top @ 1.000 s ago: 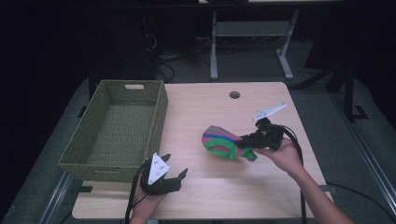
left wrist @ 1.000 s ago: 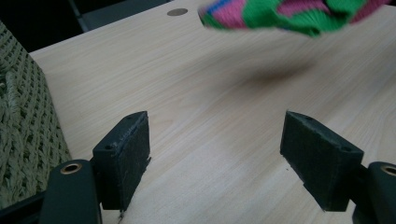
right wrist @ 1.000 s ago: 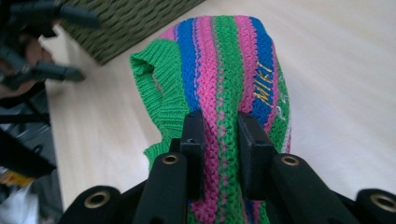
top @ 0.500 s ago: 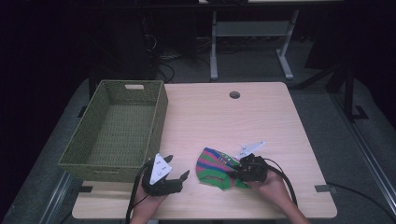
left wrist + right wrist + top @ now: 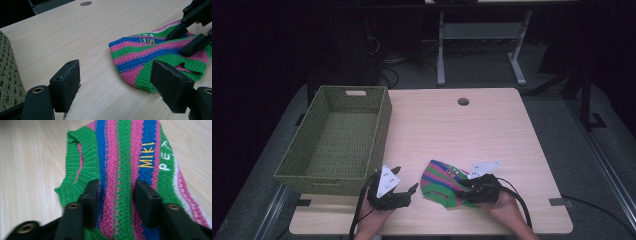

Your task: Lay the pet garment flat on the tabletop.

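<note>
- Left gripper (image 5: 404, 192) at the near table edge, low over the wood, jaws spread wide with nothing between them; in the left gripper view the two pads stand well apart over bare table.
- Right gripper (image 5: 464, 189) just right of it, also near the front edge, jaws resting on the striped knit garment (image 5: 443, 182). Jaws have just been opening; in the right gripper view (image 5: 116, 195) they stand part open, laid on top of the knit with a band of stripes between them, not pinching it.
- Striped knit garment lies flat on the table (image 5: 492, 125), near the front edge, between the two grippers; green ribbed hem, pink, blue and green stripes, yellow lettering "MIKI" (image 5: 146, 155) on a blue stripe.
- In the left gripper view the garment (image 5: 150, 57) is ahead and right of the left jaws, apart from them.
- Green woven basket (image 5: 337, 140) on the left side of the table, farther back.
- Small round hole (image 5: 463, 101) near the far table edge.
</note>
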{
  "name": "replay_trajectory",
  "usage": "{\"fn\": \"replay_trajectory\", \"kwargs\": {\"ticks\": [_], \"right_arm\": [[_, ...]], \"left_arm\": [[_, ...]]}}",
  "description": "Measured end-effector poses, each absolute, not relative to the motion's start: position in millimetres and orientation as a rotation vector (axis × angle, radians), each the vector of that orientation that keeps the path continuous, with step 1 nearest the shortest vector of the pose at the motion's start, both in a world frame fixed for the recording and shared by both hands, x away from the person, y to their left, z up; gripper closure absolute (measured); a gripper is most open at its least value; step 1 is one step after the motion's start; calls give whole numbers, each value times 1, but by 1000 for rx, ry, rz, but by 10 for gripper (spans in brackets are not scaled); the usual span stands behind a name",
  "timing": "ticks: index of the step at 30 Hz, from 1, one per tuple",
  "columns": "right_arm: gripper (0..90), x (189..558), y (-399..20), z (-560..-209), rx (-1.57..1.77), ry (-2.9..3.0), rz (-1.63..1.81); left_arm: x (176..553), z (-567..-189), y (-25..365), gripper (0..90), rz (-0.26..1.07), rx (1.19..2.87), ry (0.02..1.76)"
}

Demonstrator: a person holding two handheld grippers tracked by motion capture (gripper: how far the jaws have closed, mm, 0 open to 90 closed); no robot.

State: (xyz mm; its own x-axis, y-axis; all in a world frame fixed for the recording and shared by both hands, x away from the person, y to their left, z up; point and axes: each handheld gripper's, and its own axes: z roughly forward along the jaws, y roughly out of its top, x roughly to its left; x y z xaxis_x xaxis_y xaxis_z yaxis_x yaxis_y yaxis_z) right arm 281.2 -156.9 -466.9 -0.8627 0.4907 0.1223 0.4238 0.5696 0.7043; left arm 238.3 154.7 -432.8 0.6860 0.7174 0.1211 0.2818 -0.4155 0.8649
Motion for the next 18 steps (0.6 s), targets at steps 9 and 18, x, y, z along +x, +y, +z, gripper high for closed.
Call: {"fn": "replay_trajectory", "kwargs": {"ticks": [9,18], "right_arm": [[392,275,-160,-456,716,2606,1268],[478,266,-157,-441,551,2795,1304]], "left_arm": [[240,-433,156,238,609,1997,770],[239,-434,156,238,593,2007,768]]}}
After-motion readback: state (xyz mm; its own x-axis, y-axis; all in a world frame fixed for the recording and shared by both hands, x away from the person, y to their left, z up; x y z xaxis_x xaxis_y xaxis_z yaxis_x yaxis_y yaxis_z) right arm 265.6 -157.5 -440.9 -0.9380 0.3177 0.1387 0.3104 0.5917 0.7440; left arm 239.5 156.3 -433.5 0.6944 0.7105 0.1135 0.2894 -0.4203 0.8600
